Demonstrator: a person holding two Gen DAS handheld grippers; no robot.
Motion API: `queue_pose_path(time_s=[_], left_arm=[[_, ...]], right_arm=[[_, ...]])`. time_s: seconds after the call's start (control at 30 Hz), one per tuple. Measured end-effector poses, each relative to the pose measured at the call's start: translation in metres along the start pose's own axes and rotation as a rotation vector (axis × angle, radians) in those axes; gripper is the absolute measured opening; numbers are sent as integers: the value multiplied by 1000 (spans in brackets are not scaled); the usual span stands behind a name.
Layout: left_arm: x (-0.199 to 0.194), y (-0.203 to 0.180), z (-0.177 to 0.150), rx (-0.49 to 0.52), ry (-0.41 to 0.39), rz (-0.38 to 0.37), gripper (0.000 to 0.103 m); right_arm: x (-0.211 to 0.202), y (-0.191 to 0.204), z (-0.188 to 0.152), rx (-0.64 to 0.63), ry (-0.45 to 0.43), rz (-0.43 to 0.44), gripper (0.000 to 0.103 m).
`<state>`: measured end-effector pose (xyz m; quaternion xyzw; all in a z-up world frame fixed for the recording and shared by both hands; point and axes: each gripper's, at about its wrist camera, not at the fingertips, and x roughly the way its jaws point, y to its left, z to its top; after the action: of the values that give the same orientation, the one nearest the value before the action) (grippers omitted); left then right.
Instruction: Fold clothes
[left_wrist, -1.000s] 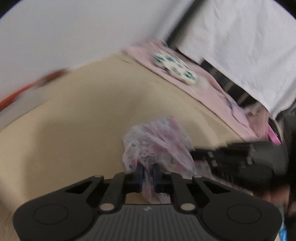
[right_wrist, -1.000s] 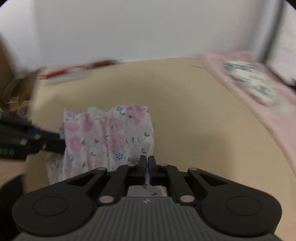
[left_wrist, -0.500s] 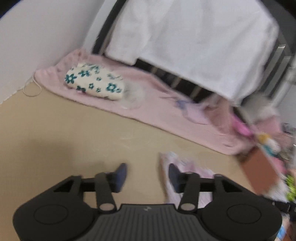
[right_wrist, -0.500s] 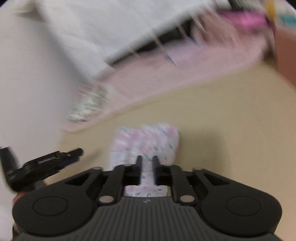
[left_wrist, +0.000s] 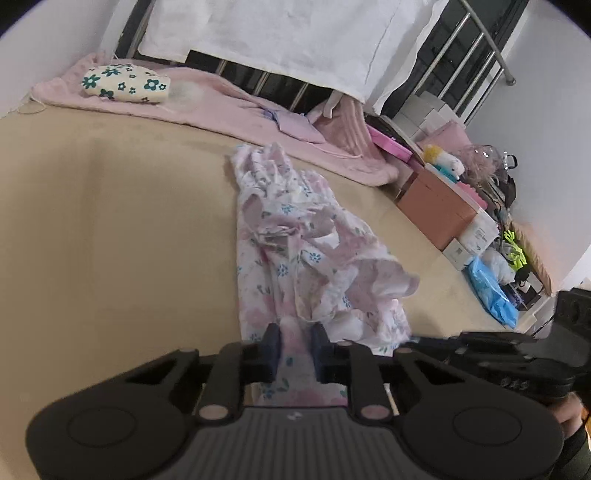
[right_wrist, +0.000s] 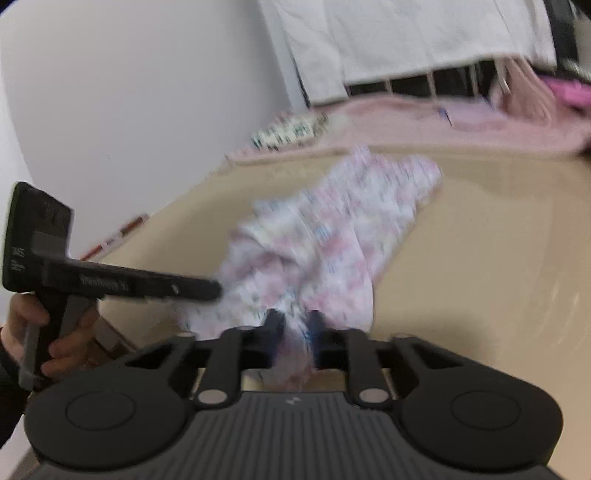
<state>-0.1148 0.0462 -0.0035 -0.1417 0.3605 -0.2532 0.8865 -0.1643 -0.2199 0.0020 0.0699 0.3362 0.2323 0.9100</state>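
Left gripper (left_wrist: 294, 341) and right gripper (right_wrist: 293, 326), lower centre of each view, both closing on floral garment (left_wrist: 295, 243). Cloth between both pairs of fingers, rumpled across tan mattress (left_wrist: 110, 221).

Crumpled pink-and-white floral garment (left_wrist: 295, 236) — long rumpled strip on the tan surface (left_wrist: 110, 221).

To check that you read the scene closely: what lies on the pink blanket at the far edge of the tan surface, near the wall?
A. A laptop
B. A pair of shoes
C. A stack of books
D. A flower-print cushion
D: a cream cushion with dark green flowers rests on the pink blanket, beyond the floral garment.
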Motion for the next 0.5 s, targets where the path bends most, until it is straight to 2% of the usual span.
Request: queue_pose_path(time_s=[0.07, 0.13, 0.17, 0.2, 0.27, 0.33, 0.37, 0.4, 0.47, 0.5], left_arm=[[-8, -4, -8, -11, -11, 16, 15], [-15, -8, -19, -19, -33, 29, 16], [-17, -9, -22, -32, -47, 38, 19], [-18, -10, -22, -47, -58, 40, 24], [-17, -9, -19, -46, -59, 14, 34], [-13, -10, -14, -39, -56, -4, 36], [-10, -12, -12, -29, -56, 2, 36], [-8, -13, -11, -16, -55, 15, 34], [-6, -15, -11, 0, -54, 24, 33], [-6, -15, -11, -3, -56, 19, 33]], right_arm=[[-3, -4, -7, 24, -9, -14, 13], [-16, -2, -11, 44, -59, -30, 28], [-19, -3, -11, 57, -78, -39, 50], [-23, -4, -11, 69, -97, -47, 62], [-21, 0, -10, 67, -111, -48, 62], [-7, 2, -9, 46, -99, -61, 60], [-1, 3, -9, 35, -85, -73, 47], [5, 4, -8, 24, -72, -89, 26], [13, 5, -3, 12, -63, -105, 17], [13, 4, 0, 24, -69, -90, 8]])
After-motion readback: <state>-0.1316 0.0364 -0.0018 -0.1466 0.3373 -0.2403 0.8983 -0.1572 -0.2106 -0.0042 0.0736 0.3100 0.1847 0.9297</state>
